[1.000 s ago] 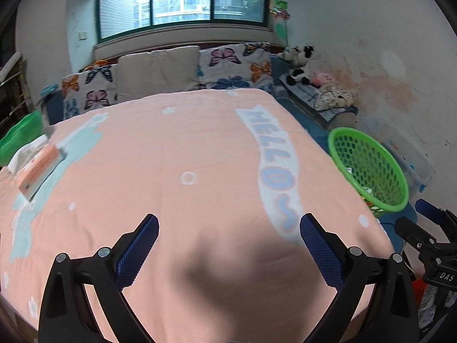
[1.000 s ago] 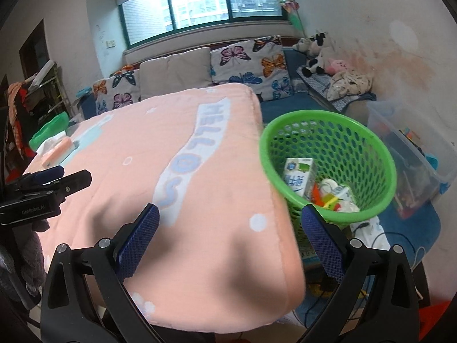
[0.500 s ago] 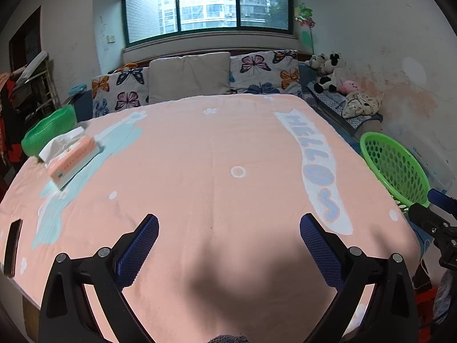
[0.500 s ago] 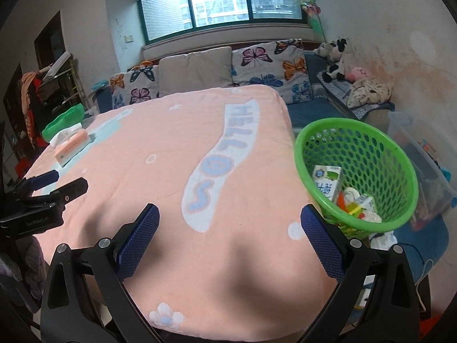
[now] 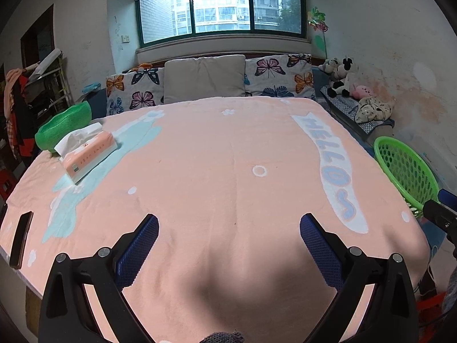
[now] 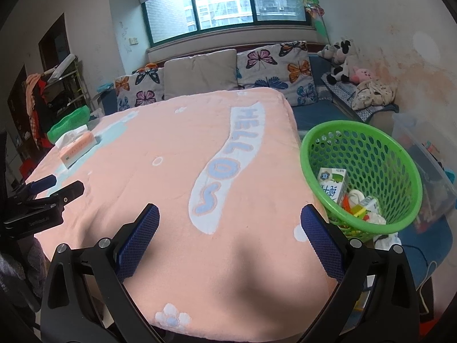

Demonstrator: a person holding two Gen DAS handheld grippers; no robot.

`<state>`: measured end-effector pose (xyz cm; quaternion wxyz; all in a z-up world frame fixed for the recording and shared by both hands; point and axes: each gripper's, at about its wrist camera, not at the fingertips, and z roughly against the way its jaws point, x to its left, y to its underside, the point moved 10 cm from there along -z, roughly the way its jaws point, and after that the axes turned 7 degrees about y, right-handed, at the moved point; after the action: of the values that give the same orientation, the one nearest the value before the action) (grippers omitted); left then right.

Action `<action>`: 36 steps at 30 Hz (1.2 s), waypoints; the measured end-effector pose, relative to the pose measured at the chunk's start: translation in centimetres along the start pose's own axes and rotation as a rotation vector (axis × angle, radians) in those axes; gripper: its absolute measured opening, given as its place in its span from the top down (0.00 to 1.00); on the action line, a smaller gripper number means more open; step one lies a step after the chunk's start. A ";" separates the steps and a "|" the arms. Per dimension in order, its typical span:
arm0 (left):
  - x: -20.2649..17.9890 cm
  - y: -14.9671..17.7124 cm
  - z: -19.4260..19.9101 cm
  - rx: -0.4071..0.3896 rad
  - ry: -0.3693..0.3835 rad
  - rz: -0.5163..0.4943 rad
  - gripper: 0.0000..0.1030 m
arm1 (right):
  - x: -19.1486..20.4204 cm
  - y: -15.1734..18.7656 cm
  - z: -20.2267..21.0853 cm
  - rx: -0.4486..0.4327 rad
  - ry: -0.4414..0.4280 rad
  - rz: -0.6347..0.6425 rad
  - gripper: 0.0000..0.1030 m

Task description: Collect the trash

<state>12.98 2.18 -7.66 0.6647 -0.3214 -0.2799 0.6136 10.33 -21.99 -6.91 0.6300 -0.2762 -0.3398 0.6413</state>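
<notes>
A green mesh basket (image 6: 368, 148) stands off the right edge of the table, holding a milk carton (image 6: 332, 184) and other scraps; its rim (image 5: 400, 154) shows at the right in the left wrist view. My left gripper (image 5: 228, 245) hovers open above the near edge of the pink blanket (image 5: 214, 157), with nothing between its fingers. My right gripper (image 6: 230, 235) is open too, above the blanket's near right corner, left of the basket. The left gripper (image 6: 54, 188) also shows at the left of the right wrist view.
A tissue pack (image 5: 90, 154) and a green bowl (image 5: 62, 125) sit at the table's far left. A dark phone (image 5: 21, 238) lies at the near left edge. Butterfly cushions (image 5: 274, 75) line the sofa behind. A clear storage box (image 6: 425, 154) stands right of the basket.
Both grippers have drawn back and risen from the table, so more of the blanket shows. The basket has slid to the right in both views. Both stayed open.
</notes>
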 end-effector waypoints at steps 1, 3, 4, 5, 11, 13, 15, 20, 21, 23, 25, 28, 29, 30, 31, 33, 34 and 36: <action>0.1 0.1 0.1 -0.002 -0.004 -0.004 0.07 | 0.1 0.0 0.2 -0.006 0.005 0.007 0.04; 0.4 0.3 0.2 -0.005 -0.019 -0.011 0.07 | 0.3 0.0 0.5 -0.013 0.004 0.013 0.04; 0.5 0.4 0.3 -0.005 -0.021 -0.010 0.07 | 0.3 0.0 0.5 -0.014 0.002 0.013 0.04; 0.6 0.5 0.3 -0.005 -0.020 -0.007 0.07 | 0.5 0.1 0.6 -0.016 0.002 0.016 0.04; 1.2 0.8 0.7 -0.009 -0.027 -0.003 0.07 | 1.1 0.5 0.7 -0.013 0.000 0.022 0.04; 1.2 1.0 0.9 -0.007 -0.026 -0.003 0.07 | 1.2 0.8 0.7 -0.009 -0.004 0.021 0.04; 1.3 1.1 1.1 -0.008 -0.025 0.001 0.07 | 1.1 1.0 0.6 -0.004 0.002 0.022 0.04; 1.4 1.1 1.4 -0.014 -0.030 0.007 0.07 | 1.2 0.9 0.8 -0.010 0.004 0.027 0.04; 1.4 1.1 1.5 -0.014 -0.028 0.008 0.07 | 1.3 0.9 0.9 -0.012 0.005 0.029 0.04; 1.4 1.2 1.5 -0.015 -0.028 0.010 0.07 | 1.3 0.9 1.0 -0.016 0.004 0.031 0.04; 1.3 1.1 1.6 -0.018 -0.029 0.007 0.07 | 1.3 0.9 1.0 -0.018 0.006 0.032 0.04; 1.3 1.0 1.9 -0.024 -0.029 0.004 0.07 | 1.4 1.0 1.1 -0.020 0.002 0.024 0.04; 1.3 1.0 2.0 -0.025 -0.029 0.007 0.07 | 1.4 1.0 1.0 -0.021 0.002 0.022 0.04; 1.2 0.9 2.0 -0.026 -0.027 0.009 0.07 | 1.4 1.0 1.0 -0.021 0.002 0.023 0.04; 1.2 0.9 2.0 -0.027 -0.026 0.010 0.07 | 1.4 1.1 1.0 -0.019 0.003 0.024 0.04; 1.2 0.9 2.0 -0.026 -0.027 0.008 0.07 | 1.4 1.1 1.0 -0.016 0.004 0.027 0.04; 1.2 1.0 2.0 -0.026 -0.026 0.006 0.07 | 1.4 1.1 1.0 -0.019 0.007 0.030 0.04; 1.1 1.0 2.0 -0.024 -0.024 0.004 0.07 | 1.6 1.1 1.1 -0.030 0.010 0.041 0.04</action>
<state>10.90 3.49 -7.23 0.6561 -0.3227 -0.2945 0.6154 8.68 -20.48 -7.00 0.6145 -0.2956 -0.3404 0.6475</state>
